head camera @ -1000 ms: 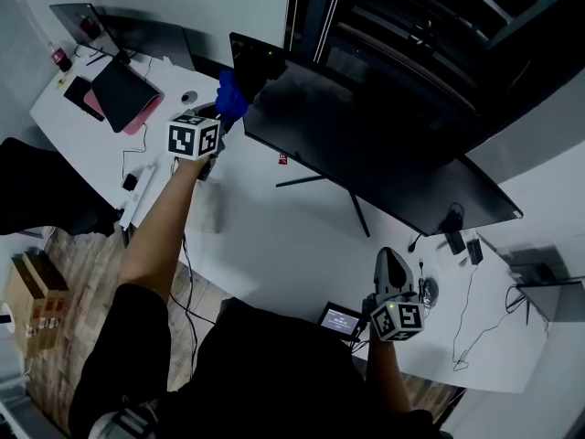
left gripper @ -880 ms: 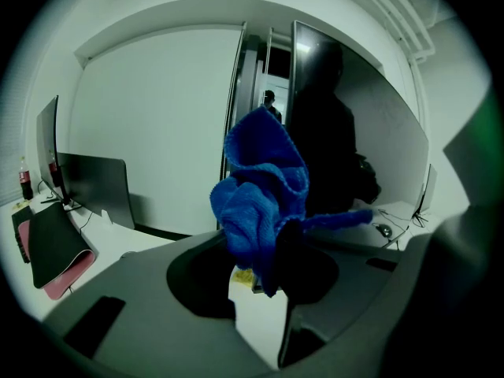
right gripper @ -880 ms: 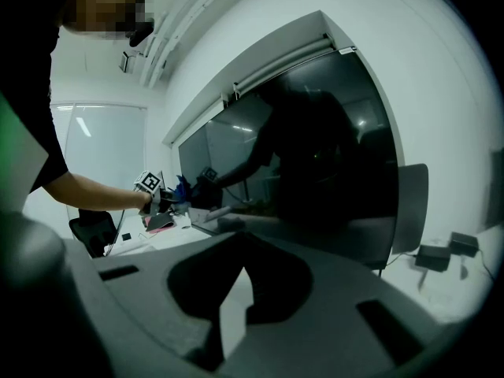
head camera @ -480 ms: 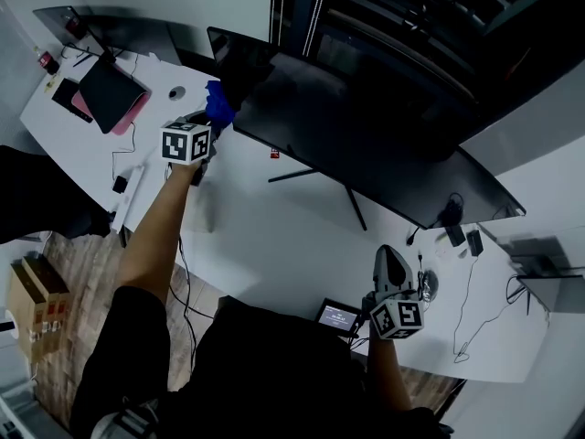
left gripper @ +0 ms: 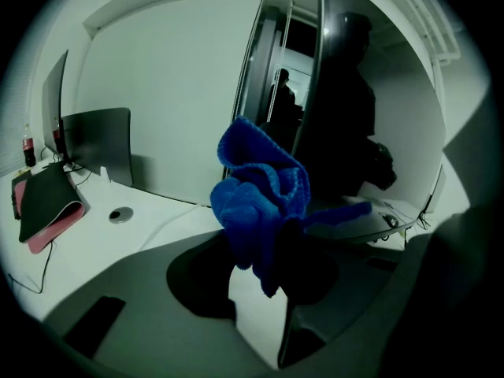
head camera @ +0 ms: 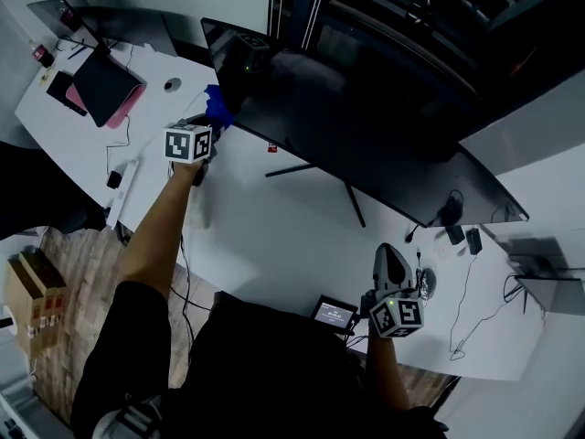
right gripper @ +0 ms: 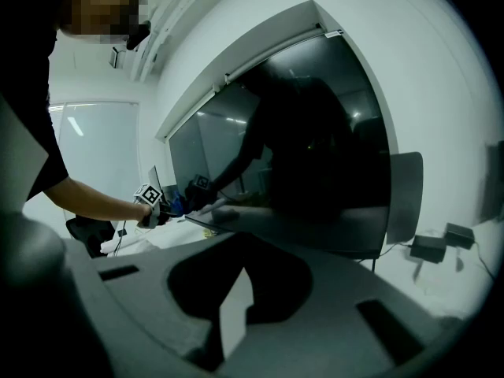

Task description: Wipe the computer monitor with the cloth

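Left hand-held gripper clamped on the blue cloth, which touches the monitor at its left edge. Right hand-held gripper, jaws nearly together and empty, at the worktop's near edge.

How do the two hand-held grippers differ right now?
The left hand-held gripper is shut on a blue cloth; the right hand-held gripper is shut on nothing. The left is stretched out to the monitor's left end; the right hangs by the desk's front edge. Both carry marker cubes.
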`<state>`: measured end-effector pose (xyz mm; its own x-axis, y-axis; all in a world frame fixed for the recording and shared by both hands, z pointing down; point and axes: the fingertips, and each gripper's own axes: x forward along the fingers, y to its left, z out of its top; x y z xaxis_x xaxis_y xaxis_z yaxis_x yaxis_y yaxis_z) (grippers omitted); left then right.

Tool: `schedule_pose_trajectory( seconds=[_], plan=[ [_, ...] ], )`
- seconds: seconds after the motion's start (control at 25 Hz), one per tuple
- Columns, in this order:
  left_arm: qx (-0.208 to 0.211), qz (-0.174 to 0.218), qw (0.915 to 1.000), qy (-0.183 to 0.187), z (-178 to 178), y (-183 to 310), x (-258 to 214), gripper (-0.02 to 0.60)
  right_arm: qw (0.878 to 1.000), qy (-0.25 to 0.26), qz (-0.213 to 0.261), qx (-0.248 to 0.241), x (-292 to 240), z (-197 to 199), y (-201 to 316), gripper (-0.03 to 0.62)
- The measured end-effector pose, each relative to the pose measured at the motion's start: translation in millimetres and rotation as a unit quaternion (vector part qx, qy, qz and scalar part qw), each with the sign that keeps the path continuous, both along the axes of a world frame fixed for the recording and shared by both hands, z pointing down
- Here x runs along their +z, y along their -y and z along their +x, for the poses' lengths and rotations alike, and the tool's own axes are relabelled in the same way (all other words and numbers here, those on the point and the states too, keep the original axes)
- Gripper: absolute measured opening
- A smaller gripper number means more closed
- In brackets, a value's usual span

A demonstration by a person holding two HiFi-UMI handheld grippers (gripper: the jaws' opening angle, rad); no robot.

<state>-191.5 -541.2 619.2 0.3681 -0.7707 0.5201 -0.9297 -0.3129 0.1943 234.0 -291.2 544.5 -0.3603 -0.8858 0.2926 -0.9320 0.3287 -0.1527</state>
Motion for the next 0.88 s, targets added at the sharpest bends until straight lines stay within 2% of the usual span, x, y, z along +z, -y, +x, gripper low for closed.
schedule_pose_trajectory(
  seconds=[0.24, 0.36, 0.6, 0.68, 0.76, 0.88],
  plan=[
    [-0.013, -0.027, 0.9994, -0.016, 0, -5, 27, 0.114, 1.0, -0.002, -0.001, -0.005, -2, -1, 4, 0.003],
    [-0.037, -0.035, 0.9964, -0.067, 1, -5, 32, 0.114, 1.0, -0.002, -0.002, -0.006, -1, -2, 6, 0.003],
    [-0.086, -0.055, 0.9816, -0.162, 2, -8, 43, 0.114, 1.0, 0.002, -0.003, 0.001, 0, 2, 6, 0.003],
    [-0.107, -0.063, 0.9717, -0.201, 3, -9, 48, 0.114, 1.0, 0.004, -0.003, 0.002, 1, 2, 6, 0.003],
    [-0.135, -0.076, 0.9554, -0.251, 5, -11, 55, 0.114, 1.0, 0.007, -0.003, 0.002, 2, 0, 6, 0.003],
    [-0.18, -0.093, 0.9167, -0.344, 14, -15, 61, 0.112, 1.0, 0.01, -0.001, 0.002, 1, 0, 4, 0.003]
  ],
)
